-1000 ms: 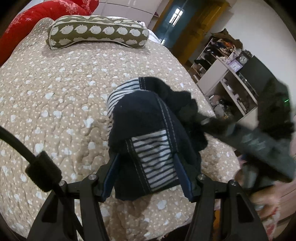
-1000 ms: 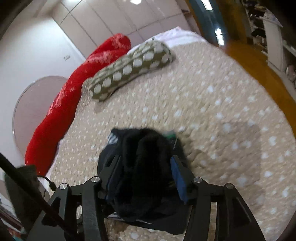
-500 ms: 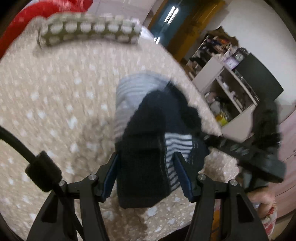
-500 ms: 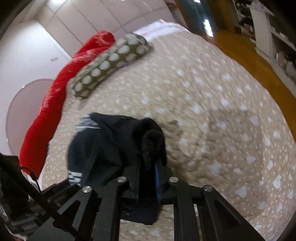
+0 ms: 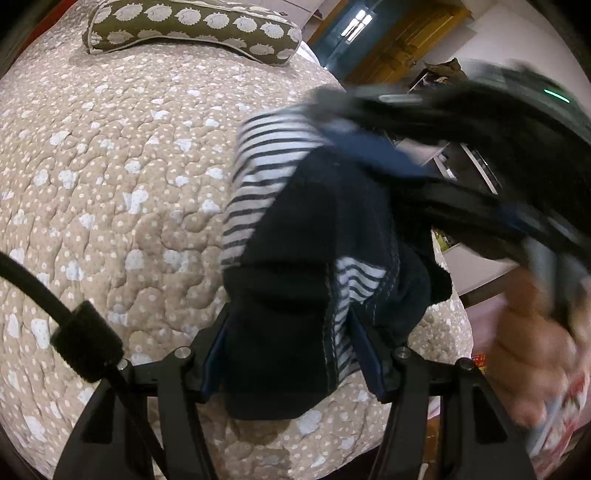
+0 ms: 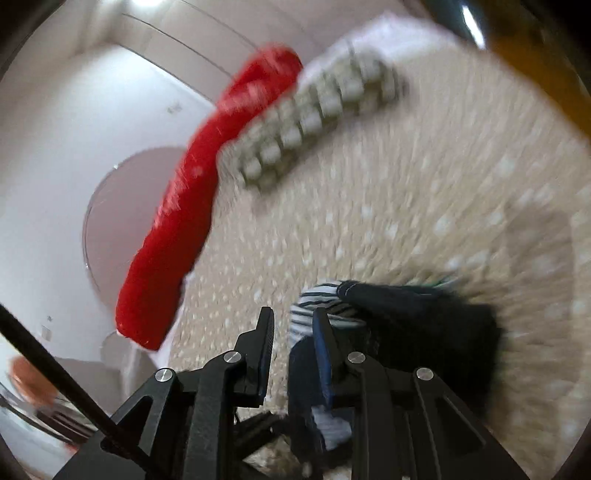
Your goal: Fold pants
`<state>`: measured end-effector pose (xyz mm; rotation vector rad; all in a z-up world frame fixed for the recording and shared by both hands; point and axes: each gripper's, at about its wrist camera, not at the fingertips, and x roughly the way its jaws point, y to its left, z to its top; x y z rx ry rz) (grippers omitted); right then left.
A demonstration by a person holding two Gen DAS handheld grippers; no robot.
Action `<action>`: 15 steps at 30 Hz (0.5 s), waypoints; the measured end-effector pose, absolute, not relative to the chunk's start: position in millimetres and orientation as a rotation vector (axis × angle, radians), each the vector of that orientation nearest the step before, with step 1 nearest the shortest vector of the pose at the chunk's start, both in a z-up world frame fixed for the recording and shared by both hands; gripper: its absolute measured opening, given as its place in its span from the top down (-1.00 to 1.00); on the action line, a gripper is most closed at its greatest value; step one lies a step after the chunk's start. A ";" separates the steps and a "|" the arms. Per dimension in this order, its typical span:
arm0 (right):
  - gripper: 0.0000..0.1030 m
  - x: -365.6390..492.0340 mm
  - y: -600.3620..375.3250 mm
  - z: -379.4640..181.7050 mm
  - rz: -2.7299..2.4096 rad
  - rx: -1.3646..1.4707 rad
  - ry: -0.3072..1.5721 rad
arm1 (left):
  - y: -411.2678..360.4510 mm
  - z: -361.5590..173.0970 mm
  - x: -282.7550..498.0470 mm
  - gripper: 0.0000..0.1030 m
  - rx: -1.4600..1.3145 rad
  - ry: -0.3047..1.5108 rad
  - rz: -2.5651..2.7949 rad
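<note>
The pants (image 5: 314, 240) are a folded bundle of dark navy cloth with white-and-navy striped panels. My left gripper (image 5: 290, 350) is shut on its near end, both blue pads pressed against the cloth, and holds it just above the beige quilt (image 5: 110, 166). In the right wrist view the pants (image 6: 406, 325) lie to the right of my right gripper (image 6: 291, 314). Its jaws stand a narrow gap apart with only quilt showing between them. The right wrist view is heavily blurred. A person's hand (image 5: 535, 332) shows blurred at the right of the left wrist view.
An olive pillow (image 5: 192, 26) with white shapes lies at the head of the bed, also seen as the pillow (image 6: 317, 122). A red blanket (image 6: 184, 221) runs along the bed's far side. The bed's edge drops off just right of the bundle.
Half a second ago my right gripper pinched a fold of the pants; it has let go and swung left of the bundle. My left gripper has sunk a little with the pants.
</note>
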<state>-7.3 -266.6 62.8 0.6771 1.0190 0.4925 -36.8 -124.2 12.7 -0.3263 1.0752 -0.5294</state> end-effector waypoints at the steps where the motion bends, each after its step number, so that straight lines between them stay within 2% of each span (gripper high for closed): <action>1: 0.56 3.1 -270.7 50.1 0.462 0.729 1.045 | -124.9 11.8 -37.7 -0.14 -0.327 1.074 -0.529; 6: 0.61 16.9 -286.4 40.2 0.170 0.565 0.996 | -125.9 7.7 -40.6 -0.14 -0.339 1.066 -0.538; 11: 0.60 1.5 -291.5 56.1 0.146 0.505 0.928 | -126.6 6.9 -41.2 -0.16 -0.330 1.066 -0.546; 12: 0.54 -4.3 -294.2 64.2 0.135 0.512 0.892 | -126.3 7.5 -41.7 -0.16 -0.331 1.070 -0.546; 13: 0.38 -11.5 -297.8 71.1 0.132 0.519 0.861 | -125.7 8.9 -41.7 -0.16 -0.333 1.080 -0.550; 15: 0.30 -26.7 -307.4 85.4 0.145 0.539 0.812 | -121.1 15.4 -43.7 -0.15 -0.338 1.111 -0.573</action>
